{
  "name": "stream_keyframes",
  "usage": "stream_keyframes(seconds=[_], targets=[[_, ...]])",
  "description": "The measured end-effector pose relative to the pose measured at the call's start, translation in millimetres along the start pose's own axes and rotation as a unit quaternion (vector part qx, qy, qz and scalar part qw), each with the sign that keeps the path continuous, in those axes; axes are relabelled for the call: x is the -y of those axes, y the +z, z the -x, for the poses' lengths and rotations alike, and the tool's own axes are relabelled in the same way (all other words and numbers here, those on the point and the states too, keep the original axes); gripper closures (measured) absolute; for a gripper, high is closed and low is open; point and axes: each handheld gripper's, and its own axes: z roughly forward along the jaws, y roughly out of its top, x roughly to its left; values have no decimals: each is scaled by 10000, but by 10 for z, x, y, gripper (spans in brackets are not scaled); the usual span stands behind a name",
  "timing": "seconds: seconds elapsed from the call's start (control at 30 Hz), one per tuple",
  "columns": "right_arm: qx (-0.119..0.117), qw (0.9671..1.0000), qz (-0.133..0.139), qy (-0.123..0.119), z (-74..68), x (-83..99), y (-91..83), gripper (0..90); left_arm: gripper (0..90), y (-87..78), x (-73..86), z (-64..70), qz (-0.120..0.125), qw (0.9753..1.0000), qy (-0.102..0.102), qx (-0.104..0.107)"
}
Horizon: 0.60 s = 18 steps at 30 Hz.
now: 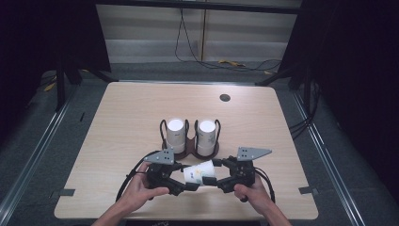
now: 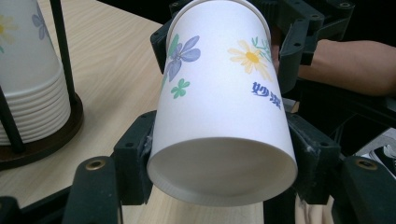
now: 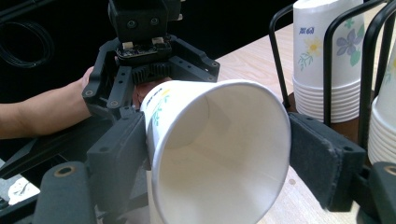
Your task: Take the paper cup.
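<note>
1. The white paper cup with a printed flower pattern [image 1: 199,172] lies on its side in the air between the two tools, just above the pale wooden table [image 1: 122,122]. The left gripper [image 1: 187,185] clamps the closed base end, and the right gripper [image 1: 217,181] clamps the open rim end.

2. In the left gripper view, its jaws press both flanks of the cup [image 2: 219,107] near the base, snug against the wall. In the right gripper view, the cup mouth [image 3: 219,154] opens toward the camera. The near jaw touches the rim; the far jaw sits at the rim's edge, and I cannot tell whether it presses or only rests there.

3. The step looks like a handover, or pulling nested cups apart. Either way, keep the base-end grip firm and the rim-end grip light, because the rim crumples easily under side pressure.

4. Pull straight along the cup's axis, each tool away from the other. Twisting would likely crease the thin wall.

5. Beyond both tools stands the dark wire two-slot cup holder [image 1: 189,141], with a stack of white paper cups [image 1: 176,135] in one slot and a second stack [image 1: 206,137] in the other. Keep the work on the near side of it so neither tool knocks a stack.

6. Release one grip only once the other clearly carries the cup.
</note>
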Motion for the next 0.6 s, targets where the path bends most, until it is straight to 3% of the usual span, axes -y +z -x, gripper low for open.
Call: stream_keyframes(seconds=[0.3, 0.6], targets=[[-29, 9999, -114, -37, 1, -6, -4, 267, 278, 24, 25, -12, -129, 9998, -72, -137], [-11, 10000, -80, -35, 11, -27, -10, 287, 229, -30, 34, -41, -64, 9995, -141, -278]])
